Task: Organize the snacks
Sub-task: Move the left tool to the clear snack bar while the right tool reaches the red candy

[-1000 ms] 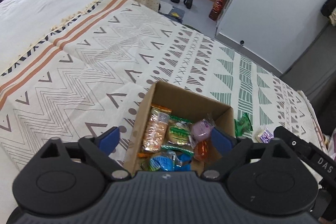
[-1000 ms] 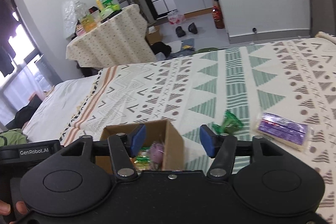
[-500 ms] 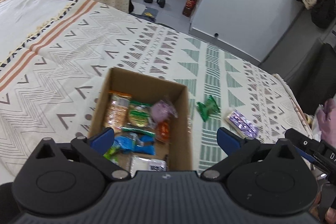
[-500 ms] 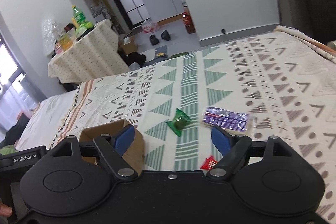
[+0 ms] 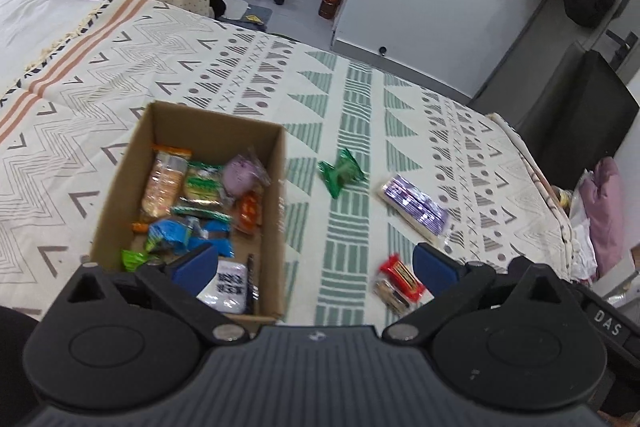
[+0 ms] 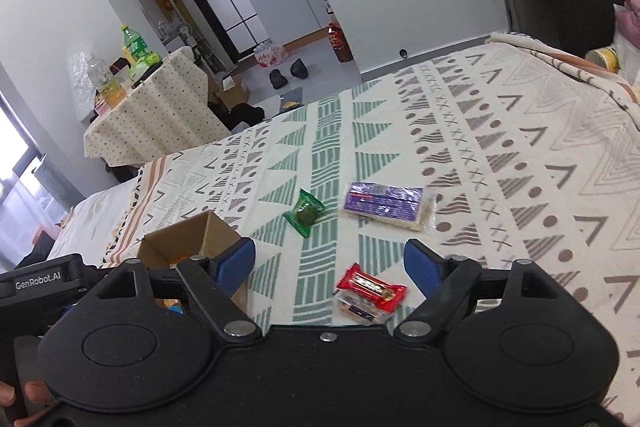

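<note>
Bed (image 5: 400, 115) — covered by a cream spread patterned with grey and green triangles, bars and zigzags; carries everything listed below.

Cardboard box (image 5: 280, 187) — open-topped, on the left part of the bed. Holds assorted wrapped snacks: an orange cracker pack (image 5: 164, 183), a purple pouch (image 5: 240, 177), blue wrappers (image 5: 188, 233), a white packet (image 5: 226, 287) at the near end.

Purple biscuit pack (image 6: 384, 205) — lying flat on the spread, right of the box and well apart from it.

Green snack packet (image 6: 305, 212) — between the box and the purple pack, just left of the latter, touching neither.

Red candy bar (image 6: 370, 287) — near edge of the bed, resting partly on a clear-wrapped bar (image 6: 356, 307).

Left gripper (image 5: 312, 263) — jaws released and spread wide, nothing between them; it hangs over the box's near right corner.

Right gripper (image 6: 330, 263) — jaws likewise spread wide and empty; the red candy bar shows between the blue fingertips (image 6: 420, 265), untouched.
</note>
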A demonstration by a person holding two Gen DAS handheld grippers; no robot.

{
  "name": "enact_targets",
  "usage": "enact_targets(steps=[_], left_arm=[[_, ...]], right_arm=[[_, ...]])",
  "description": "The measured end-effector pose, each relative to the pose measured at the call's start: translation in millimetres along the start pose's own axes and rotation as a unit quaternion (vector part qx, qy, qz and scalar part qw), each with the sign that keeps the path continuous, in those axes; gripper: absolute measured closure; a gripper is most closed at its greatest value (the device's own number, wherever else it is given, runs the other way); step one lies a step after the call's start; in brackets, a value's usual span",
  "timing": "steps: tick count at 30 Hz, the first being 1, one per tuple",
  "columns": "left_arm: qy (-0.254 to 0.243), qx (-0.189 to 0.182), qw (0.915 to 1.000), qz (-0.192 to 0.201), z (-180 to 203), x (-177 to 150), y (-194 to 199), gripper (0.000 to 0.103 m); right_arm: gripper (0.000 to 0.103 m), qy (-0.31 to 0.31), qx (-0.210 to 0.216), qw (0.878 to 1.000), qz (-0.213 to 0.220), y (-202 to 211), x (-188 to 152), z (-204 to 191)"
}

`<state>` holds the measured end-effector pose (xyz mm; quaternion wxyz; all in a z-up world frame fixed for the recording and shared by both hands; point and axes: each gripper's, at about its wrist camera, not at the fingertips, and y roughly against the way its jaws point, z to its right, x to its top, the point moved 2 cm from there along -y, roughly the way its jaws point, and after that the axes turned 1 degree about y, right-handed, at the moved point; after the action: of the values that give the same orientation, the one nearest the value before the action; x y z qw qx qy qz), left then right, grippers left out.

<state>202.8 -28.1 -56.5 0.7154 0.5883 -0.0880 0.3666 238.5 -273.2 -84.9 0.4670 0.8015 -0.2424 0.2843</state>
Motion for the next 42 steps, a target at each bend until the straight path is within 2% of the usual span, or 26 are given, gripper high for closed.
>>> enact_targets(steps=[11, 16, 25, 32, 42], left_arm=[[-0.017, -0.007, 0.9998, -0.006, 42, -27, -16, 0.002], [-0.019, -0.005, 0.9997, -0.016, 58, -42, -28, 0.003], [-0.009, 0.004, 0.9994, -0.033, 75, -61, -53, 0.018], [0.008, 0.011, 0.9986, -0.050, 83, -71, -74, 0.037], [0.042, 0.002, 0.9966, -0.071, 88, -75, -111, 0.051]], right_arm=[[0.023, -0.034, -0.003, 0.999, 0.007, 10, -10, 38], [0.028, -0.044, 0.008, 0.999, 0.001, 8, -14, 49], [0.032, -0.066, 0.018, 0.998, -0.015, 3, -23, 73], [0.041, -0.098, 0.018, 0.994, -0.035, -6, -27, 92], [0.050, -0.115, 0.018, 0.991, -0.060, -23, -31, 97]])
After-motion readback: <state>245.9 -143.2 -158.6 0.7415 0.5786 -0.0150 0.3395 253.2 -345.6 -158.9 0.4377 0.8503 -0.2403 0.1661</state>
